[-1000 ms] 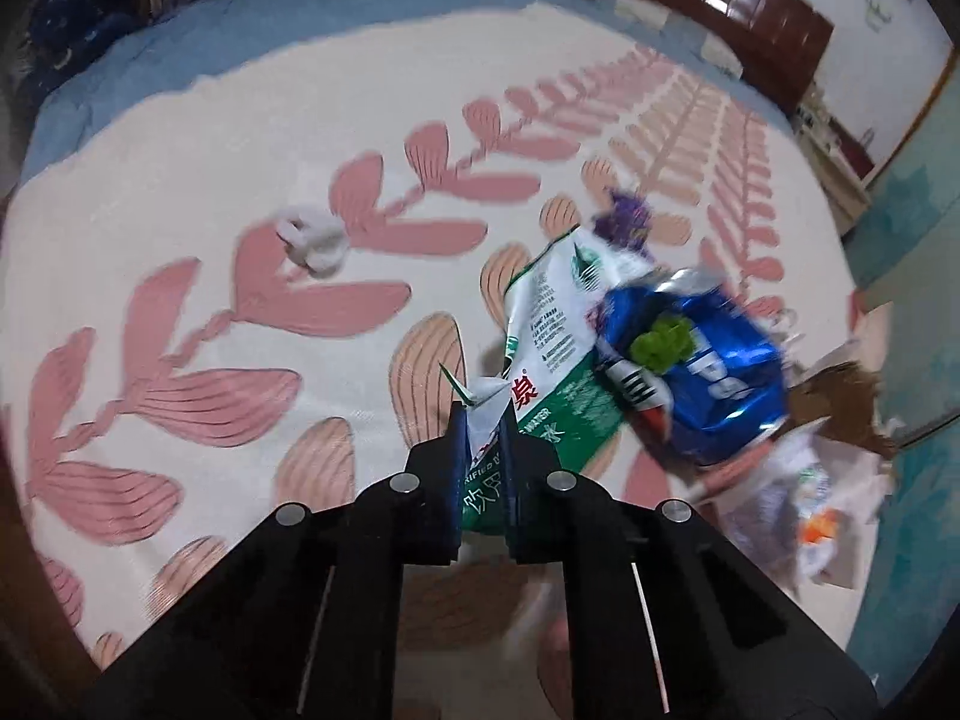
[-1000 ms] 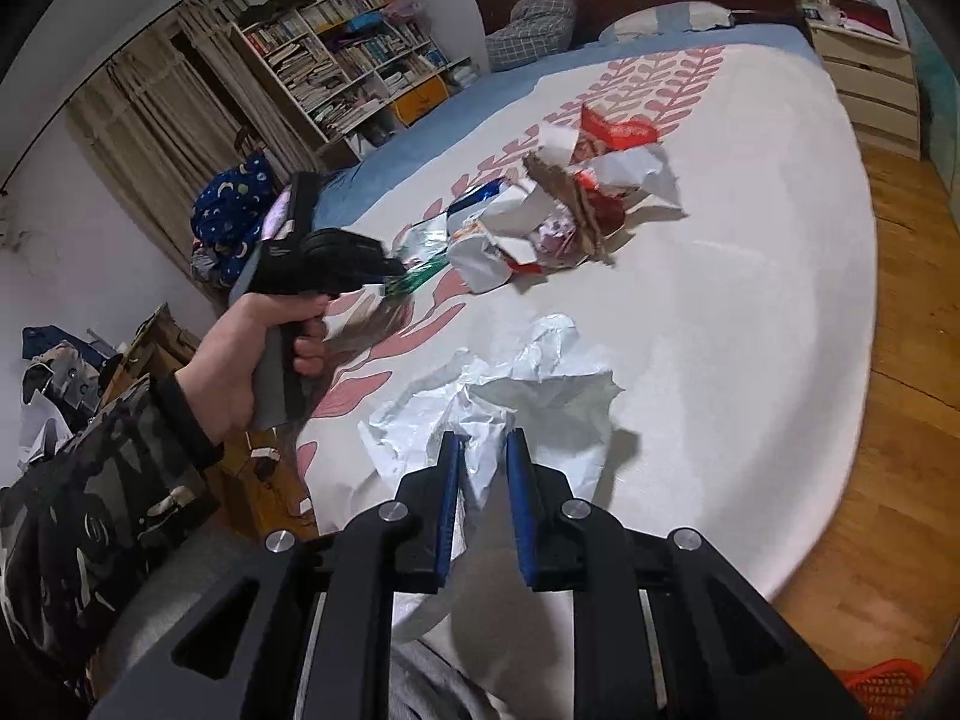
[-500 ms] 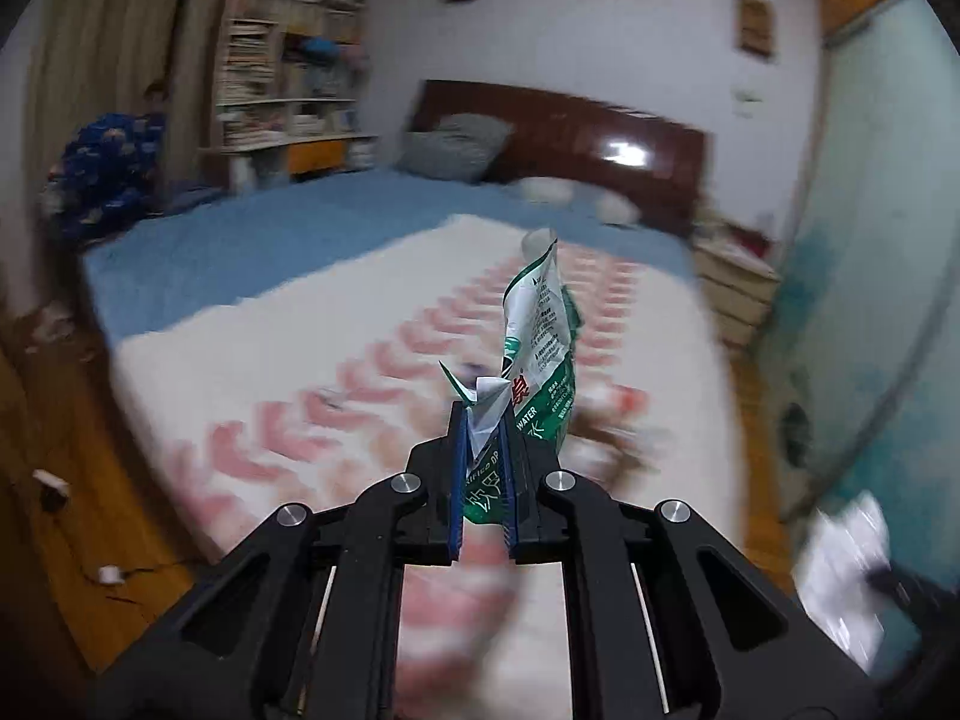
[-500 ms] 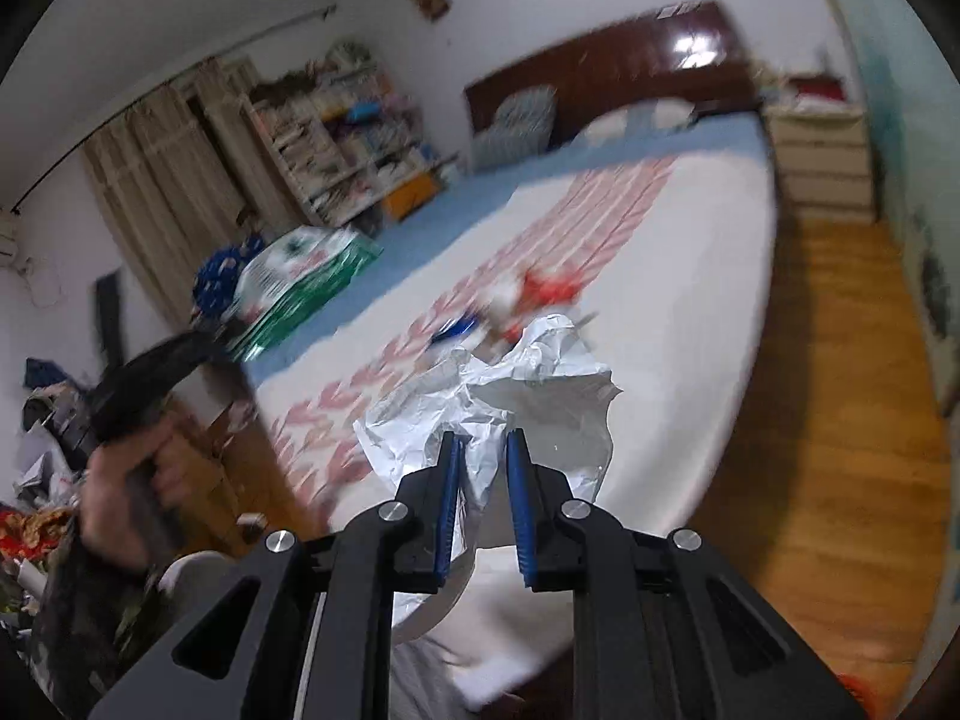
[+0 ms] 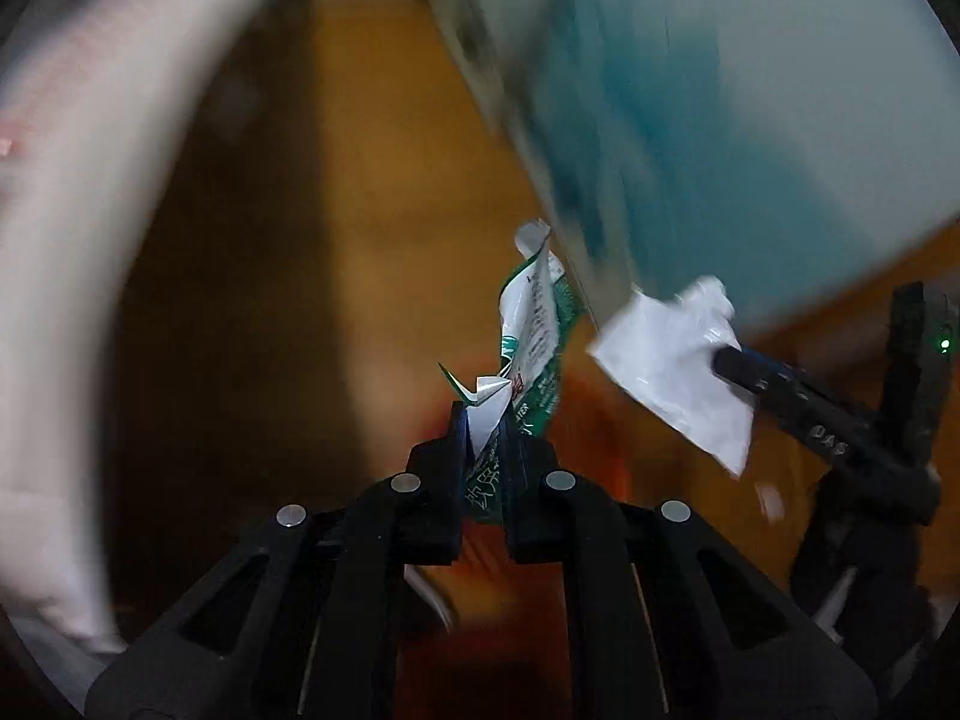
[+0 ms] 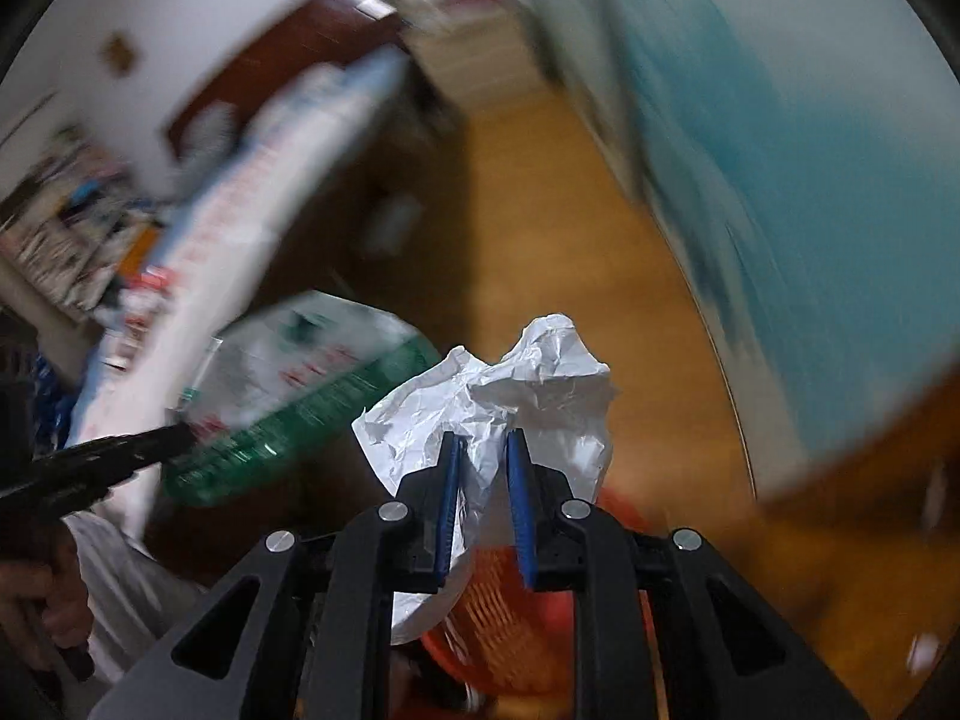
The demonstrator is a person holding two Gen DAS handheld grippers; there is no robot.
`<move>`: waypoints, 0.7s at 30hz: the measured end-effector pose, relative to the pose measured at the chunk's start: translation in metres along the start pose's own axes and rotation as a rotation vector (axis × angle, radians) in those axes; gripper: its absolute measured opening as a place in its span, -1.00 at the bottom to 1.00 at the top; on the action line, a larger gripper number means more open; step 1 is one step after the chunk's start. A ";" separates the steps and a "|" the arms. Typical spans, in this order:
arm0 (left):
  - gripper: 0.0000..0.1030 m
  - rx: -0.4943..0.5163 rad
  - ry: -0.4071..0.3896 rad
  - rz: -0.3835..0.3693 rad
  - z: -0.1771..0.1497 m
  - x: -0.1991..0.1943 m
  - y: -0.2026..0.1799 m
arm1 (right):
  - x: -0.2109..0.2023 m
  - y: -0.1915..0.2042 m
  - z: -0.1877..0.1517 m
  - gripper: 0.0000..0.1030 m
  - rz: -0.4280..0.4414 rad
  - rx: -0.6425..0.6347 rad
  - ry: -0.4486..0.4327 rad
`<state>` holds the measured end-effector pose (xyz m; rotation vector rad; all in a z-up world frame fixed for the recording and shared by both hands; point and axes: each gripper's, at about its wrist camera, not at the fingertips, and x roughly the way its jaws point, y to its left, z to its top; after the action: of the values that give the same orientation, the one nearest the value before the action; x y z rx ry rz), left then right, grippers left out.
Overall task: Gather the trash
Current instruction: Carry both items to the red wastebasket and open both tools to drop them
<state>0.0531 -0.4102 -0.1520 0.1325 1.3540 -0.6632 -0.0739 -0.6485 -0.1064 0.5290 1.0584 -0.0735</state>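
The bed (image 6: 252, 192), blurred, lies up and to the left of the orange basket (image 6: 510, 606), well apart from it; between them runs wooden floor (image 6: 540, 252). The basket sits low in the right wrist view, directly below the right tongs (image 6: 483, 468), only partly showing behind them.

The green-and-white wrapper (image 5: 534, 336) stands up from the left tongs (image 5: 485, 441), which are clenched on its lower end; in the right wrist view it hangs left of the basket and above it. The crumpled white paper (image 6: 510, 396) is pinched in the right tongs, which are clamped on it, over the basket's rim.

The step in hand looks like the drop. To do it well, bring both pieces squarely over the basket's mouth and low to it before letting go, since such light scraps will likely drift or cling to the pads. The wrapper needs more travel toward the basket than the paper does.
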 end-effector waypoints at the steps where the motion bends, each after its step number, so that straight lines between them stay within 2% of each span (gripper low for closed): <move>1: -0.82 0.018 0.086 -0.003 0.001 0.027 -0.005 | 0.017 -0.015 -0.012 -0.66 -0.003 0.039 0.042; 3: -0.82 0.148 0.207 0.128 -0.004 0.081 -0.022 | 0.048 -0.034 -0.037 -0.66 -0.004 0.107 0.116; 4: -0.82 0.177 0.268 0.141 -0.010 0.101 -0.024 | 0.060 -0.040 -0.046 -0.66 -0.006 0.132 0.141; 5: -0.82 0.177 0.336 0.143 -0.015 0.125 -0.023 | 0.073 -0.046 -0.053 -0.66 0.004 0.161 0.160; 7: -0.82 0.168 0.410 0.171 -0.025 0.159 -0.020 | 0.095 -0.052 -0.061 -0.66 -0.003 0.185 0.202; 9: -0.82 0.158 0.464 0.204 -0.033 0.179 -0.013 | 0.105 -0.048 -0.067 -0.65 0.003 0.197 0.221; 11: -0.82 0.135 0.513 0.203 -0.046 0.192 -0.007 | 0.113 -0.052 -0.068 -0.60 0.011 0.194 0.224; 12: -0.82 0.136 0.526 0.206 -0.039 0.195 -0.004 | 0.117 -0.051 -0.070 -0.57 0.016 0.191 0.229; 14: -0.63 0.136 0.535 0.207 -0.040 0.198 -0.001 | 0.120 -0.050 -0.075 -0.28 0.014 0.179 0.233; 15: -0.20 0.124 0.539 0.219 -0.036 0.202 -0.001 | 0.121 -0.048 -0.075 -0.18 0.010 0.174 0.232; 16: 0.35 0.112 0.536 0.233 -0.037 0.201 -0.002 | 0.122 -0.047 -0.082 -0.05 0.007 0.172 0.229; 17: 0.49 0.098 0.522 0.253 -0.036 0.199 0.002 | 0.121 -0.048 -0.079 -0.03 0.003 0.172 0.223; 21: 0.50 0.091 0.494 0.265 -0.024 0.186 -0.008 | 0.106 -0.056 -0.076 0.00 -0.011 0.166 0.186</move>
<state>0.0401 -0.4735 -0.3282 0.5690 1.7391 -0.4814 -0.0997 -0.6430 -0.2454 0.6903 1.2435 -0.1251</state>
